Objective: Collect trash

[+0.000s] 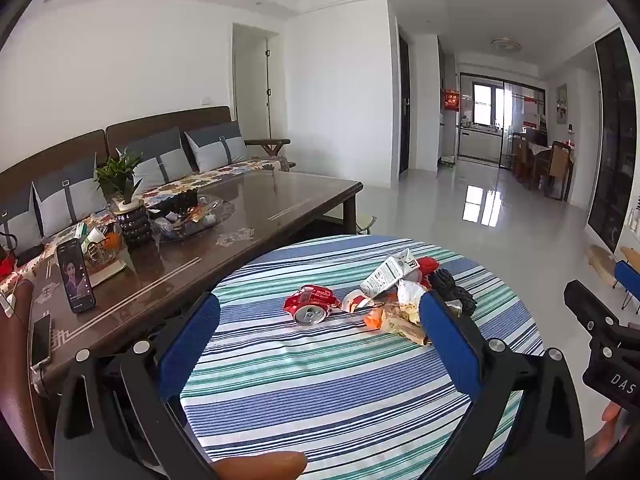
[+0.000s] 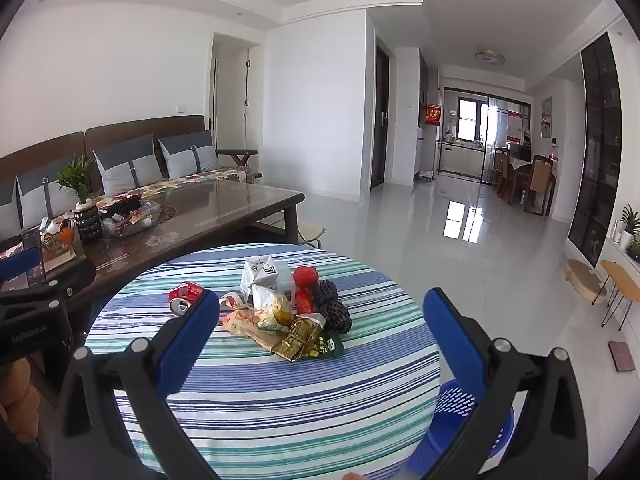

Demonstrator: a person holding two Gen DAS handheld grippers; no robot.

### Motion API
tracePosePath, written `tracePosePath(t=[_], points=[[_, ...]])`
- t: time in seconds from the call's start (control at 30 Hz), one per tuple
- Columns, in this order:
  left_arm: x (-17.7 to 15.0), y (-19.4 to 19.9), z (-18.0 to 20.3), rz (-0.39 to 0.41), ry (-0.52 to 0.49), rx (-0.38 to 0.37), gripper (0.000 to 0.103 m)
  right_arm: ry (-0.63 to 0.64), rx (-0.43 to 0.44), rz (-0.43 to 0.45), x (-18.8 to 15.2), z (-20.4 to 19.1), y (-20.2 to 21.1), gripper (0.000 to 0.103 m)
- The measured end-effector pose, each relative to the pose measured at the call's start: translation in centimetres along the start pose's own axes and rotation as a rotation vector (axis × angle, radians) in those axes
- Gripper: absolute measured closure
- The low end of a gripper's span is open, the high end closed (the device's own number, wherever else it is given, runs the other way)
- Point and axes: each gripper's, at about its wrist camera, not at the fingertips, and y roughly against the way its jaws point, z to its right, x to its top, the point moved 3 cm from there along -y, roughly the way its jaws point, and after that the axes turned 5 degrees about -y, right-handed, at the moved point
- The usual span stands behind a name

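Left claw (image 1: 318, 322): blue-padded fingers (image 1: 192, 342) spread wide, holding nothing, poised above the near half of the round worktop (image 1: 320, 400) with its striped blue, green and white cloth. Right claw (image 2: 320, 326): likewise spread wide and holding nothing, over the same worktop, its body visible at the right edge of the left wrist view.

Trash, one loose heap near the worktop's far edge:
- crushed red soda can (image 1: 310, 304), on its side with the top end toward the camera, at the heap's left end, a little apart from the rest; partly hidden behind the left finger in the right wrist view (image 2: 185, 295).
- white milk carton (image 2: 262, 274), dented, at the back of the heap.
- red wrapper (image 2: 306, 276), just right of the carton.
- black foam netting (image 2: 334, 308), bunched, at the heap's right side.
- gold foil wrapper (image 2: 298, 338), at the front, touching a dark green sachet (image 2: 330, 346) nearest the worktop's near side.
- crumpled paper and orange scraps (image 1: 394, 316), in the middle.

Blue perforated bin (image 2: 460, 420): on the floor beside the worktop's right edge, seen in the right wrist view only.

Brown coffee table (image 1: 240, 208): beyond the worktop's left edge, carrying a potted plant (image 1: 120, 184) and an upright phone (image 1: 75, 280).
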Motion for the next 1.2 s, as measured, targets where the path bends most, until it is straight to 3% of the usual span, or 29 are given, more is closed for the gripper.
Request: tracePosePath(t=[1.2], points=[[0.0, 0.2, 0.6, -0.007, -0.005, -0.027, 0.004, 0.005, -0.013, -0.006, 0.1, 0.2, 0.1, 0.005]])
